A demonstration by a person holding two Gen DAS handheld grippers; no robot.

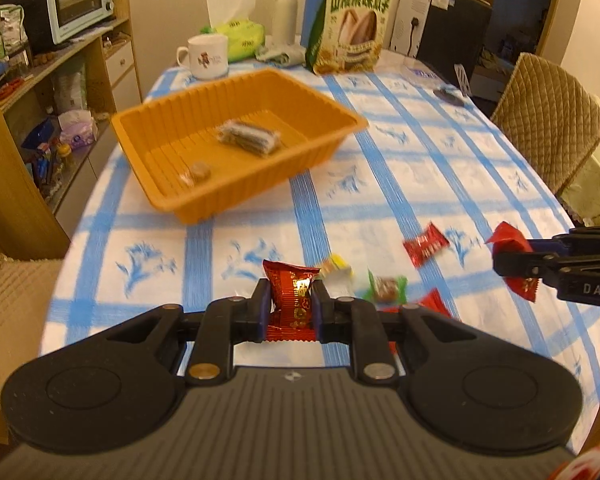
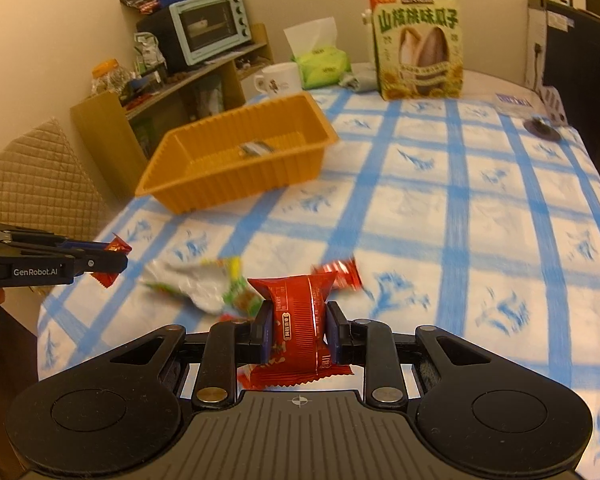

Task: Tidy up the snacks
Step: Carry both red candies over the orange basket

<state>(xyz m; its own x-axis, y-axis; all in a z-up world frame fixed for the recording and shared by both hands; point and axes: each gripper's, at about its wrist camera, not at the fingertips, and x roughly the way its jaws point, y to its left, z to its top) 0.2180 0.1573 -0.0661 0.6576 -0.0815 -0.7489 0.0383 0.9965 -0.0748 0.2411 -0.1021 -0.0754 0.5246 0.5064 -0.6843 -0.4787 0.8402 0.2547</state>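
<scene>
Blue-checked cloth covers the table [image 1: 420, 152], where a ribbed orange plastic basket [image 1: 172, 196] at far left holds only two clear-wrapped snacks [image 1: 249, 139]. Several crinkly foil packets [image 1: 425, 244] remain scattered near. A red packet [image 1: 290, 300] is clamped in the left gripper [image 1: 290, 306], another red pouch [image 2: 298, 320] in the right gripper [image 2: 298, 330], so most sorting is judged unfinished.

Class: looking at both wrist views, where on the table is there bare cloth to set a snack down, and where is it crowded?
Bare cloth lies between the orange tray, the seed bag and the dark coaster, across the table's right half. It is crowded near the loose snacks by the left gripper and right gripper.
</scene>
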